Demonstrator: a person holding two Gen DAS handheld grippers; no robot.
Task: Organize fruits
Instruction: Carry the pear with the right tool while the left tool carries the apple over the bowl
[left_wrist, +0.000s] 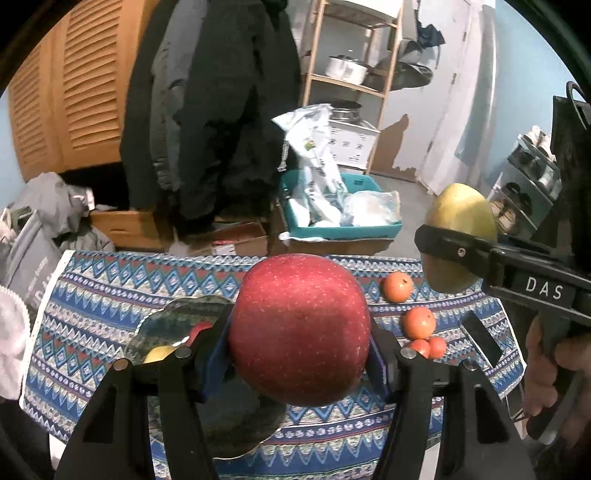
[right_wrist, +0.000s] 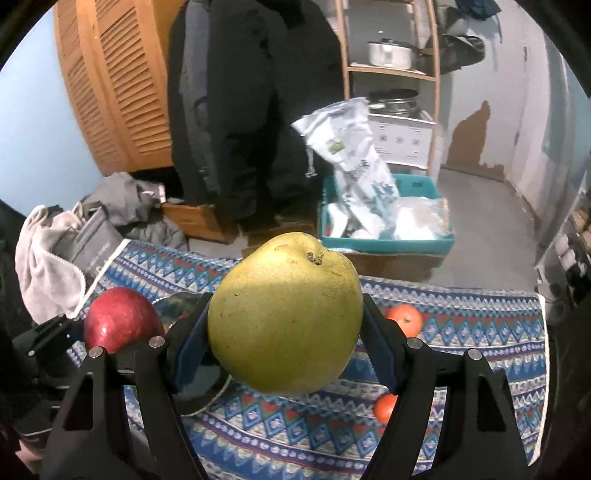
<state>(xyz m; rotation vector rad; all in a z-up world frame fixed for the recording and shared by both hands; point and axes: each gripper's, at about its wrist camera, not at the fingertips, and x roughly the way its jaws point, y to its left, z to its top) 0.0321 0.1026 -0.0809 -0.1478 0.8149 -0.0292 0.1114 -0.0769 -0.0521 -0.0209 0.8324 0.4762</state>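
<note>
- Left gripper (left_wrist: 299, 363) clamps the round red apple (left_wrist: 299, 332); lower it gently into the dark glass bowl (left_wrist: 173, 317) at left.
- Right gripper (right_wrist: 284, 354) pinches the yellow-green pear (right_wrist: 284, 317); keep it level, clear of the small orange tangerines (left_wrist: 419, 323).

Glossy speckled red apple (left_wrist: 299, 328), matt freckled yellow-green pear (right_wrist: 284, 314), woven patterned tablecloth (left_wrist: 110, 288), matt black plastic left gripper (left_wrist: 299, 354), louvred wooden doors (left_wrist: 74, 85), shiny metal pot (left_wrist: 345, 68)

The apple (left_wrist: 299, 328) sat between the fingers of the left gripper (left_wrist: 299, 354), above the cloth (left_wrist: 110, 295). A plate (left_wrist: 173, 321) lay on the cloth just left of it. Four small fruits (left_wrist: 419, 323) lay on the cloth to the right. Farther right, the right gripper (right_wrist: 286, 354) held the pear (right_wrist: 284, 314) up off the cloth
</note>
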